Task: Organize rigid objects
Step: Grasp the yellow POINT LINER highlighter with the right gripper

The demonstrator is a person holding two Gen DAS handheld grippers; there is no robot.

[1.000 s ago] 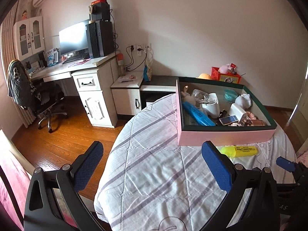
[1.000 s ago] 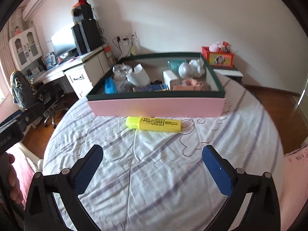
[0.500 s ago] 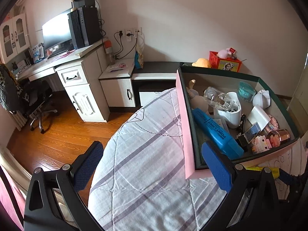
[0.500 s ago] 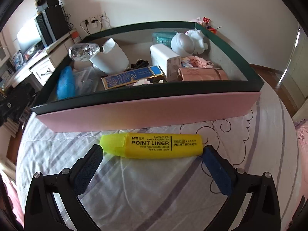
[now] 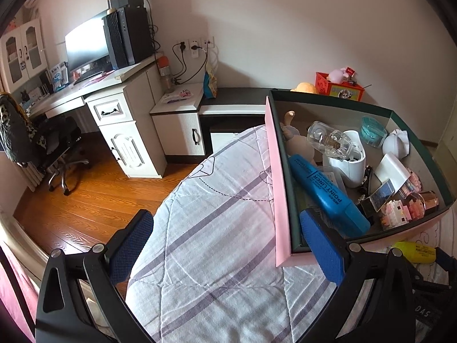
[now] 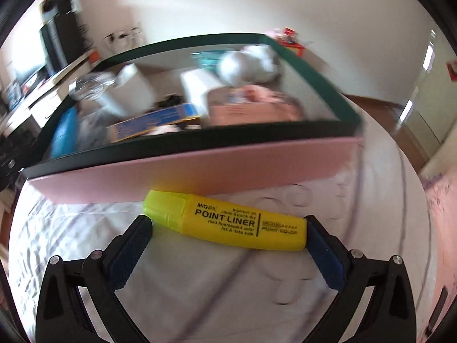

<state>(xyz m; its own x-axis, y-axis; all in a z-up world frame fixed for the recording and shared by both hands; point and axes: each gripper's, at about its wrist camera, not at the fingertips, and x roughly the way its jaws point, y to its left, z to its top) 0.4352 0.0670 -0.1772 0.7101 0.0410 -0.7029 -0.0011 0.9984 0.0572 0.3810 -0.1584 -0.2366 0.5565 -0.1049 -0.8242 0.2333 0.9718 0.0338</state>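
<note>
A yellow highlighter [image 6: 228, 223] lies on the striped bedspread [image 6: 200, 285], just in front of the pink outer wall of an open box [image 6: 200, 171]. My right gripper [image 6: 227, 227] is open, and the pen lies lengthwise between its pads with an end close to each. In the left wrist view the same yellow highlighter [image 5: 414, 253] shows beyond the box's near corner [image 5: 282, 257]. My left gripper [image 5: 225, 223] is open and holds nothing, its right finger over that corner. Inside the box are a blue highlighter [image 5: 325, 194], a white cup [image 5: 348, 165], a glass bottle [image 5: 328, 140] and several small items.
The bed's rounded edge [image 5: 148, 243] drops to a wooden floor [image 5: 85, 200] on the left. Beyond it stand a white desk [image 5: 120, 120] with a monitor, an office chair [image 5: 51, 143] and a low cabinet [image 5: 182, 125]. A red toy box [image 5: 340, 87] sits behind the box.
My right gripper has closed in on the yellow highlighter, which now sits between its pads. My left gripper has moved toward the box's left corner, so the view looks down into the box.
</note>
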